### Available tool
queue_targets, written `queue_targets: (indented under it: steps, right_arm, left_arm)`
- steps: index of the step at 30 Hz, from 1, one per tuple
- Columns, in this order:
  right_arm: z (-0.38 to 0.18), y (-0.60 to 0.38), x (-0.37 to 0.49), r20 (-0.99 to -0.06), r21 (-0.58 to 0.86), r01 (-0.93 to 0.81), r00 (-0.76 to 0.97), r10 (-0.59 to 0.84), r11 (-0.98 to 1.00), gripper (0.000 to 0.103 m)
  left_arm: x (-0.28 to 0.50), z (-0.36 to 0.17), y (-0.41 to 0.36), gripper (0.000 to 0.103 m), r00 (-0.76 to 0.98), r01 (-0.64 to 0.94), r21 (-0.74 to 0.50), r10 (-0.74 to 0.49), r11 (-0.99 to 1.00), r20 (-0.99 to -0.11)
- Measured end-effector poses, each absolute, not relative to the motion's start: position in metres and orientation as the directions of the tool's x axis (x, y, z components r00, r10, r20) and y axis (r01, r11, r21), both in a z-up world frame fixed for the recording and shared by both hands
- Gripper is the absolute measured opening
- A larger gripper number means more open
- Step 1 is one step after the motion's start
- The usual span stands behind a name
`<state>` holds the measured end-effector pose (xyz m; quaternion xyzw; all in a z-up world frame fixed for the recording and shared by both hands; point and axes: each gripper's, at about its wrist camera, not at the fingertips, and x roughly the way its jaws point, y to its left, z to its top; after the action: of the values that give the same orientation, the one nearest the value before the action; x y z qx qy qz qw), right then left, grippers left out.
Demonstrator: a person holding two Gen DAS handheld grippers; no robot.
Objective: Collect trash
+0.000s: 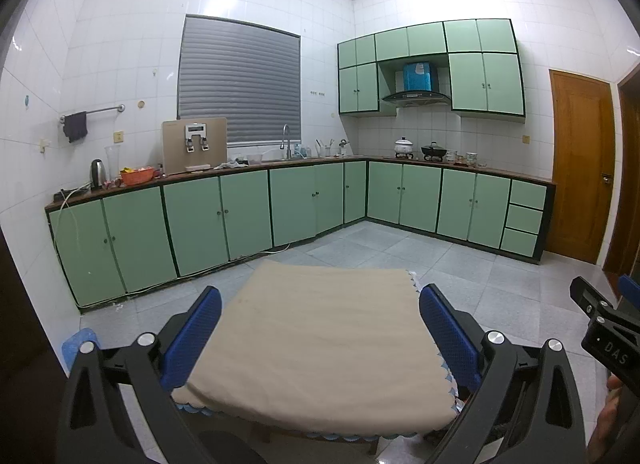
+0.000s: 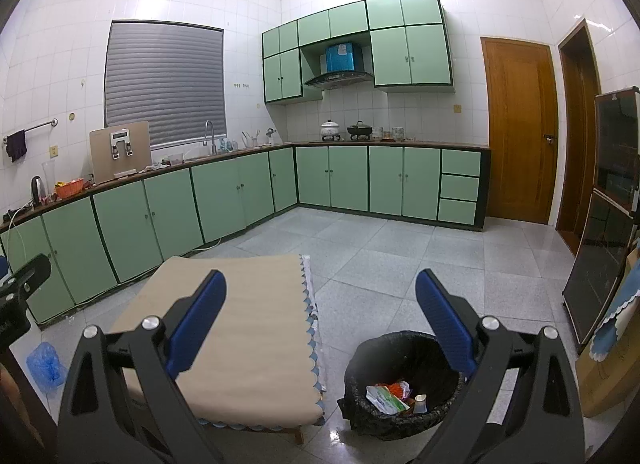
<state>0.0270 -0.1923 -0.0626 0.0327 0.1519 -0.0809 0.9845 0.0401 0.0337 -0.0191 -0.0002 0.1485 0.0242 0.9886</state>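
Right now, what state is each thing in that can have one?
left tongs: open, empty.
right tongs: open, empty.
trash bin: lined with a black bag, uncovered, on the floor beside the table.
trash: wrappers and a small cup lying inside the bin.
table: covered by a beige cloth, nothing on top.
wooden door: shut.
window blind: down.

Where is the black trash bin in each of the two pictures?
Left wrist view: the round black trash bin lined with a black bag is not in the picture.
Right wrist view: the bin sits on the floor at the bottom, right of centre, with wrappers inside, partly behind the right hand-held gripper.
Shared landmark: the small table with the beige cloth; the bin stands just right of it.
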Motion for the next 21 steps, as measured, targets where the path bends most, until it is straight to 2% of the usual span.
queue_targets:
  steps: [21]
  right_arm:
    - [-0.0625,-0.1934,0.027,-0.304,0.039,0.169,0.941,-0.15,0.985,0.093]
  left_arm:
    - [0.0412,-0.0182,0.0303,0.097,0.957,-0.047,0.004,0.046,0.999,-0.288]
